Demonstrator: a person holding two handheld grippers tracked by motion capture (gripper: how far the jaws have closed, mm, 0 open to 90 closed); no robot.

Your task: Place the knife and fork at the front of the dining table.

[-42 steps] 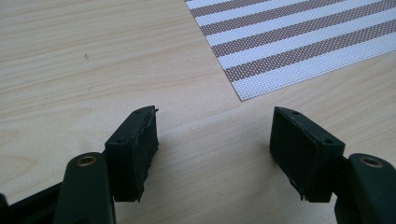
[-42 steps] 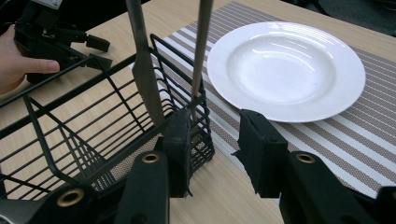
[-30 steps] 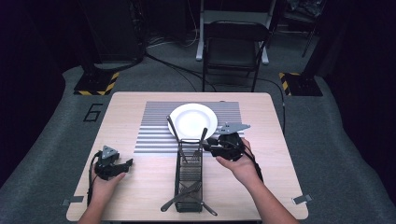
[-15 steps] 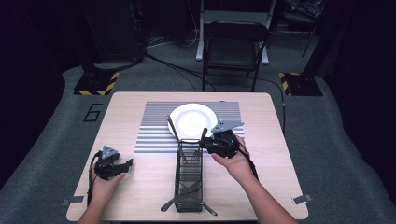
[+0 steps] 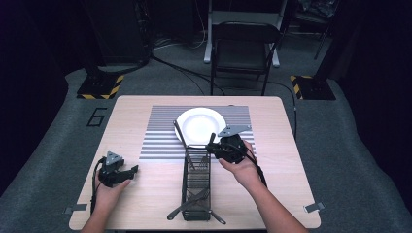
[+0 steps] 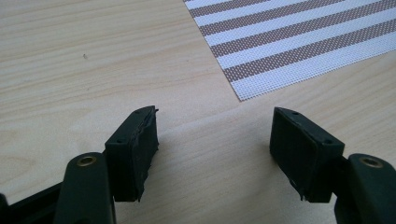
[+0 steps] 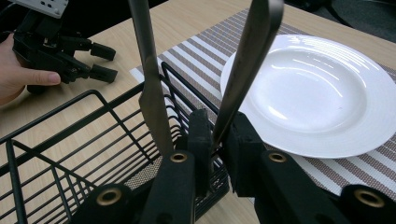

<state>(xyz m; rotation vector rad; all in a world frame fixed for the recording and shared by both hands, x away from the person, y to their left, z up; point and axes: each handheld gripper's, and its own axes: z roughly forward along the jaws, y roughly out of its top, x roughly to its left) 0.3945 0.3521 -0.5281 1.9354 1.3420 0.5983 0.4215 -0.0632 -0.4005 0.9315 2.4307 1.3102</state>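
Note:
A black wire basket stands in the middle of the table with cutlery in it. At the basket's far right corner my right gripper is shut on the dark handle of an upright utensil. In the right gripper view the handle runs between the two pads of that gripper; the jaws have just been closing on it. A second utensil stands just to its left. My left gripper rests at the table's left, open, with bare wood between its jaws.
A white plate sits on a striped placemat just beyond the basket. More cutlery pokes out of the basket's near end. A long utensil leans out of its far left corner. A chair stands beyond the table.
My right gripper has shifted slightly left to the basket's corner, and its jaws have narrowed onto the utensil handle. The left hand has not moved.

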